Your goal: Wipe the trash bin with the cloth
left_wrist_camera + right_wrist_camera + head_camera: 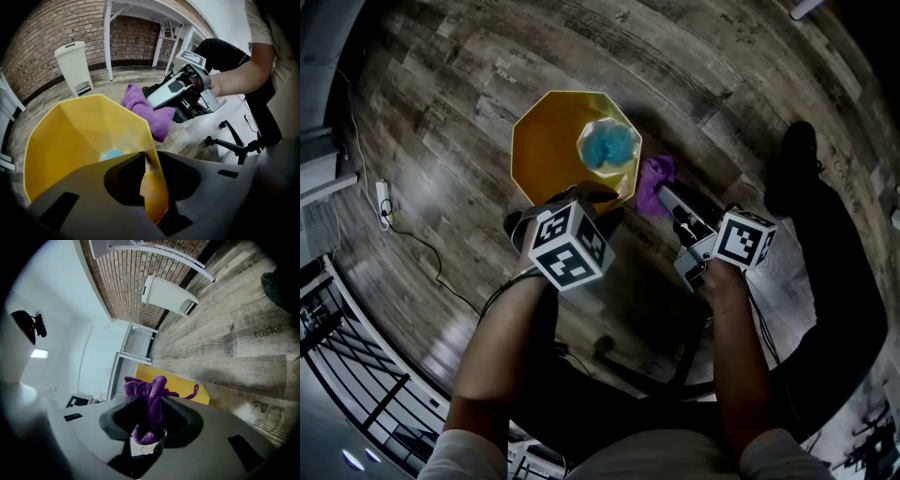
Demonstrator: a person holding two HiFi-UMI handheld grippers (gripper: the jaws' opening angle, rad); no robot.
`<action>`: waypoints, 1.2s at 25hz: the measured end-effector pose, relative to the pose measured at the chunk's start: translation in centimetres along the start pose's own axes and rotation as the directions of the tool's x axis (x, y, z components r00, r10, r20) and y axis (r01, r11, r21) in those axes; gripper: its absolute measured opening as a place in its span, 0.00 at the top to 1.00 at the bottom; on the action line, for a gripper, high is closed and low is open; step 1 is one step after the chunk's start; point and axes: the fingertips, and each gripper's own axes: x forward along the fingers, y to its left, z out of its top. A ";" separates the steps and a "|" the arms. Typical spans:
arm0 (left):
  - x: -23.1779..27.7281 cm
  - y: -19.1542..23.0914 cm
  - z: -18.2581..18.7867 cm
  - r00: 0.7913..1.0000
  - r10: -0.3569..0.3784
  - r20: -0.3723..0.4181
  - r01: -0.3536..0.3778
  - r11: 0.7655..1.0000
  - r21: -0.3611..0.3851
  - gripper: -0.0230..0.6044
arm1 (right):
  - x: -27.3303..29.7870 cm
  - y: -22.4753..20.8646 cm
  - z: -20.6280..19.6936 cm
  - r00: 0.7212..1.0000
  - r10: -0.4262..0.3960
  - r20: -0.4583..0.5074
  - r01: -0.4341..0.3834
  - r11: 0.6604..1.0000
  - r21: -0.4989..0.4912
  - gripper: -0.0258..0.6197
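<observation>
Here we are at the yellow eight-sided plastic trash bin (546, 141), standing upright on the grey wood-look plank floor (441, 84), something blue and crumpled down in its bottom (609, 145) that I can't identify. The left gripper (149, 157) is clamped over the near rim, one jaw inside the wall and one outside, steadying the bin. The right gripper (150, 401) is clenched on the purple terry cloth (149, 387), which bunches up out of its jaws. That cloth sits at the bin's right side, up by the rim. Touching the plastic or just shy of it? I can't tell from here. I'd call this the approach to a wiping stroke, with most of the bin yet to be covered. The next move calls for laying the wad firmly against the wall and dragging it along a panel while the left grip braces. The bin looks light, so an unbraced push could tip or skid it on this smooth floor. Around the room: a brick wall (51, 33) at the far side, a white pedal bin (74, 65) before it, white table legs (108, 42) beside that.
</observation>
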 end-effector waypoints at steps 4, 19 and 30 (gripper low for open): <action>0.1 0.3 0.2 1.000 0.007 0.016 -0.006 0.999 -0.039 0.86 | 0.0 2.0 -0.1 0.994 0.103 0.023 -0.103 0.994 0.025 0.76; 0.2 0.7 0.6 1.000 0.007 0.017 -0.006 0.998 -0.067 0.87 | 2.6 -2.8 -0.9 0.997 -0.056 -0.053 0.055 0.998 -0.013 0.76; 0.2 0.7 0.7 1.000 -0.003 0.025 0.005 0.997 -0.078 0.87 | 5.3 -9.3 -1.6 0.964 -0.223 -0.147 0.220 0.975 -0.039 0.76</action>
